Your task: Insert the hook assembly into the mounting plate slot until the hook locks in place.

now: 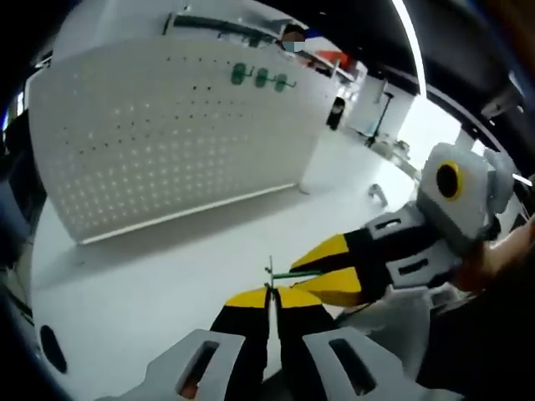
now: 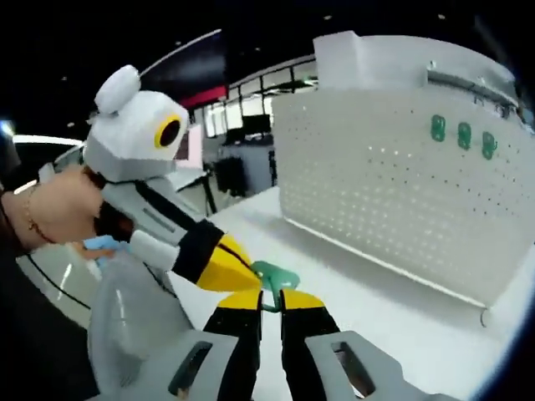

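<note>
A small green plate point(image 2: 276, 276) with a thin metal hook point(image 1: 269, 269) is held above the white table, between both grippers. My left gripper point(image 1: 269, 292) has its yellow-tipped jaws shut on the thin hook piece. My right gripper point(image 2: 269, 299) is shut on the lower edge of the green plate. In the left gripper view it comes in from the right point(image 1: 322, 269), and the plate shows edge-on point(image 1: 294, 273). The left gripper point(image 2: 219, 266) meets the plate from the left in the right gripper view. A white pegboard point(image 1: 159, 142) point(image 2: 393, 175) stands behind, apart from both grippers.
Three green hooks point(image 1: 261, 78) point(image 2: 461, 134) hang near the pegboard's top. A small metal part point(image 1: 378, 194) lies on the white table point(image 1: 150, 276) to the board's right. A person's hand point(image 2: 50, 213) holds the left gripper. Office furniture stands far behind.
</note>
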Available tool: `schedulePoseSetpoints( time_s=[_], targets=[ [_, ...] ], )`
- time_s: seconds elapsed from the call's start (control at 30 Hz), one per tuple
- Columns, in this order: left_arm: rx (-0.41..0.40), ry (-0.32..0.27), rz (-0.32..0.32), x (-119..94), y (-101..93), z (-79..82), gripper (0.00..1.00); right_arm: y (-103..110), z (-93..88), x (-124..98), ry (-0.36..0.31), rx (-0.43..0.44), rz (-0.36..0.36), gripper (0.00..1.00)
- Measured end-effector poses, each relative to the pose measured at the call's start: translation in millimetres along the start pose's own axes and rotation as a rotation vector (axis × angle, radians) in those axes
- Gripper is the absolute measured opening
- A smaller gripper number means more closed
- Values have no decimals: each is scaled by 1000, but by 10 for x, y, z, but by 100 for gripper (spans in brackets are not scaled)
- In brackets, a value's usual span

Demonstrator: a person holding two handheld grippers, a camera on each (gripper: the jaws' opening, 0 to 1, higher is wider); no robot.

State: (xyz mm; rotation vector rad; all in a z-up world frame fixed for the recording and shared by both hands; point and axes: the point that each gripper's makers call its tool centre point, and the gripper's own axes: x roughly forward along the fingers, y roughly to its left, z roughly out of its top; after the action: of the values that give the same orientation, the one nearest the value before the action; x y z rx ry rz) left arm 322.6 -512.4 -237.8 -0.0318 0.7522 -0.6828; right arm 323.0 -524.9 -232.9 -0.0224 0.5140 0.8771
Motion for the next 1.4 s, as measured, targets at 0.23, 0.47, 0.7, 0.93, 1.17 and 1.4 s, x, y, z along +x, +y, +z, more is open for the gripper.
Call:
schedulePoseSetpoints(
  time_s=[0.23,0.47,0.7,0.93,1.17,1.4],
  targets=[
    [16,-23,22,30,42,45,9,-62,-26,4,-5,69,-8,5],
    [18,-33,21,47,37,30,9,-66,4,21,-28,154,2,5],
    [18,-56,35,44,75,41,8,-52,-7,22,-47,284,25,5],
    [51,-81,36,40,58,79,2,-38,-3,25,-59,397,53,5],
    [144,-100,50,32,54,125,2,-38,17,28,-64,419,60,5],
    [146,-96,34,28,45,123,1,-3,14,9,-43,359,84,6]
  ],
)
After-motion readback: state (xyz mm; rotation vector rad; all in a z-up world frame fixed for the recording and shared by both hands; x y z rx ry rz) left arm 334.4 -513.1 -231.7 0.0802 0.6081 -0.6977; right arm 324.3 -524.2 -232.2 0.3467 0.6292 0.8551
